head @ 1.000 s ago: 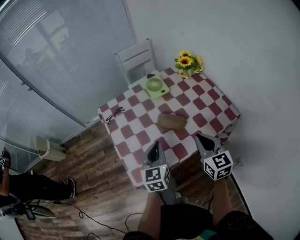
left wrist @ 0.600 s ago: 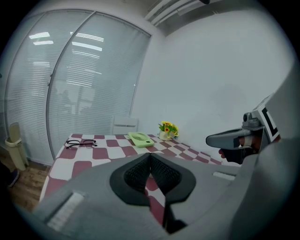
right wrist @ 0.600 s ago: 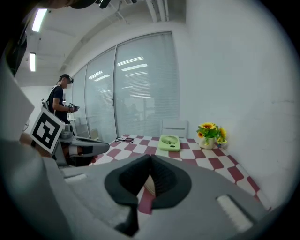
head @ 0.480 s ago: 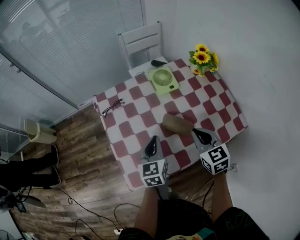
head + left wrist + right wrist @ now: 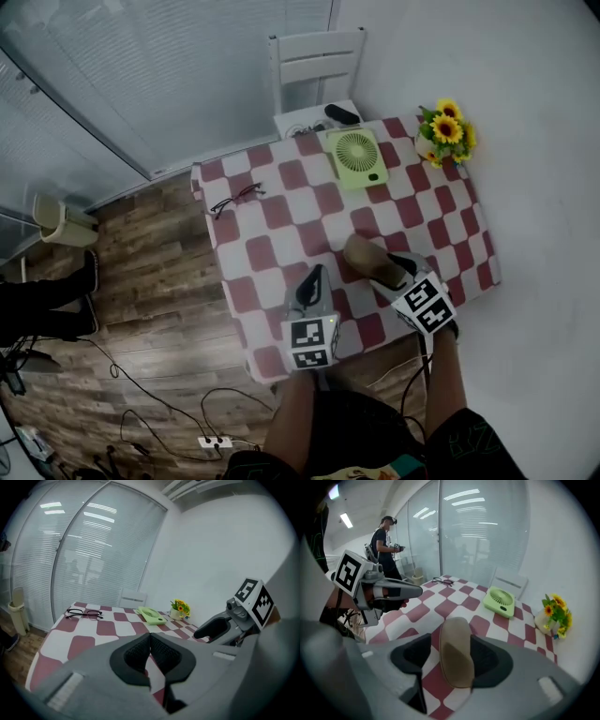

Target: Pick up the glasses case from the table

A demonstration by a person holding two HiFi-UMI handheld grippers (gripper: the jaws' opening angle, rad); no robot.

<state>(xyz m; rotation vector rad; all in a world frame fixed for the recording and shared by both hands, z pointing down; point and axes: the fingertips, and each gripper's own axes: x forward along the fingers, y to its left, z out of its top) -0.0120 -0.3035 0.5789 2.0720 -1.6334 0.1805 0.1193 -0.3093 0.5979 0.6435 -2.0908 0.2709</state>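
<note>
At the near edge of the checked bench (image 5: 281, 255), the left gripper (image 5: 150, 640) hovers with its jaws clenched together on nothing. Beside it the right gripper (image 5: 451, 657) tilts downward; its jaws have just been opening and stand released on either side of the tan glasses case (image 5: 453, 637), which lies flat on the bench. Farther off lie black spectacles (image 5: 234, 199) near the left edge, then a green fan (image 5: 357, 157), sunflowers (image 5: 444, 134) at the far right corner, and a white chair (image 5: 314, 61) beyond.

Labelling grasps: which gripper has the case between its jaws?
The right gripper: its jaws have just been opening around the glasses case, ungripped; the left gripper is shut, empty.
</note>
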